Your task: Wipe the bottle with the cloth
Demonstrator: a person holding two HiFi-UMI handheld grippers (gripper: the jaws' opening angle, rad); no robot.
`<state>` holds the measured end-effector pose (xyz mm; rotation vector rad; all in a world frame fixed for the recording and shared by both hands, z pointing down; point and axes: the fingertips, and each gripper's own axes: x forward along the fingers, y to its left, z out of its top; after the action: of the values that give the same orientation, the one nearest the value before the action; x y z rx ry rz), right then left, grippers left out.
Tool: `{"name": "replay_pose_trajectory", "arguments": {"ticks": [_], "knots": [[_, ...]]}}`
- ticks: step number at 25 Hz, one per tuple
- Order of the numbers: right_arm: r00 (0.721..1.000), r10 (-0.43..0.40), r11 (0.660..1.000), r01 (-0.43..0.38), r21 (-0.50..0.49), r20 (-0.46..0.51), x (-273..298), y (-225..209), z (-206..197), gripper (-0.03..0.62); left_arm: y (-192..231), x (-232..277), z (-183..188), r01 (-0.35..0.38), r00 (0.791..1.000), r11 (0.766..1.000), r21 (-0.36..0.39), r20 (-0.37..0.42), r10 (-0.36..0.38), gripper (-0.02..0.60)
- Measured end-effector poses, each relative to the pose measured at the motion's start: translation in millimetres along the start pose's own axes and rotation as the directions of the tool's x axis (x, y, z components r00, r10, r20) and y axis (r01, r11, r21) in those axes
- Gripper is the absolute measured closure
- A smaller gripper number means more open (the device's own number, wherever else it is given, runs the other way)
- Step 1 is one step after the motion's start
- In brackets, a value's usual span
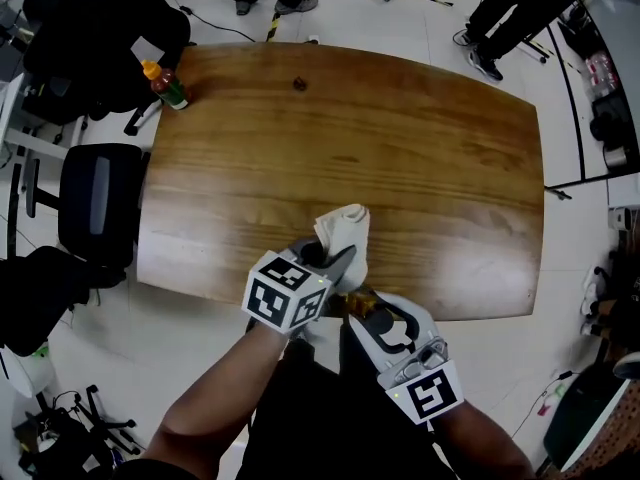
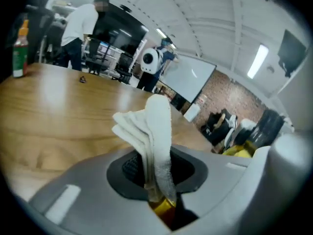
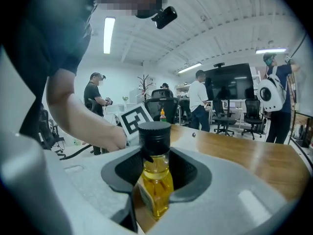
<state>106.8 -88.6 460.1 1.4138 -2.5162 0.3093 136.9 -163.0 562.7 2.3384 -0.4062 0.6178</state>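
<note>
The left tool (image 2: 157, 180) is closed on a folded white cloth (image 2: 146, 126), which sticks up past its jaws. The right tool (image 3: 156, 173) grips a small black-capped bottle (image 3: 155, 192) of yellow liquid, upright between its jaws. Both meet over the tabletop's (image 1: 400, 148) near edge.

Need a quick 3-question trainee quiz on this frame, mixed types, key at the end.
1. True or false: the left tool is shut on the cloth.
2. The bottle clamped in the right tool has a cap that is: A black, B orange, C white.
3. Short answer: in the head view, where on the table does the orange-capped bottle stand?
Key: 1 true; 2 A; 3 the far left corner.
</note>
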Motion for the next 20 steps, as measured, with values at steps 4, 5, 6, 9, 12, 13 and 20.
{"name": "replay_pose_trajectory", "arguments": {"ticks": [4,5,6,9,12,13,20], "knots": [[1.000,0.017,1.000,-0.017,-0.018,0.001,3,-3,-4,0.463,-2,-58,46,0.089,0.971,0.974,-0.206,0.238,-0.038,0.481],[1.000,0.016,1.000,-0.016,-0.019,-0.003,4,-4,-5,0.464,-7,-73,57,0.129,0.956,0.963,-0.235,0.287,-0.058,0.481],[1.000,0.012,1.000,-0.012,-0.018,-0.005,4,-5,-5,0.464,-15,-87,68,0.169,0.941,0.952,-0.254,0.328,-0.079,0.482],[1.000,-0.001,1.000,0.000,-0.021,-0.012,3,-8,-7,0.464,-44,-122,92,0.262,0.904,0.924,-0.277,0.407,-0.134,0.482],[1.000,-0.016,1.000,0.016,-0.022,-0.023,4,-9,-13,0.464,-67,-144,104,0.323,0.872,0.904,-0.281,0.460,-0.168,0.482],[0.999,-0.019,1.000,0.019,-0.020,-0.028,4,-9,-14,0.464,-75,-148,106,0.347,0.861,0.894,-0.283,0.474,-0.184,0.482],[0.998,-0.013,1.000,0.012,-0.027,-0.060,-2,-7,-18,0.464,-139,-115,87,0.506,0.839,0.772,-0.384,0.426,-0.338,0.482]]}}
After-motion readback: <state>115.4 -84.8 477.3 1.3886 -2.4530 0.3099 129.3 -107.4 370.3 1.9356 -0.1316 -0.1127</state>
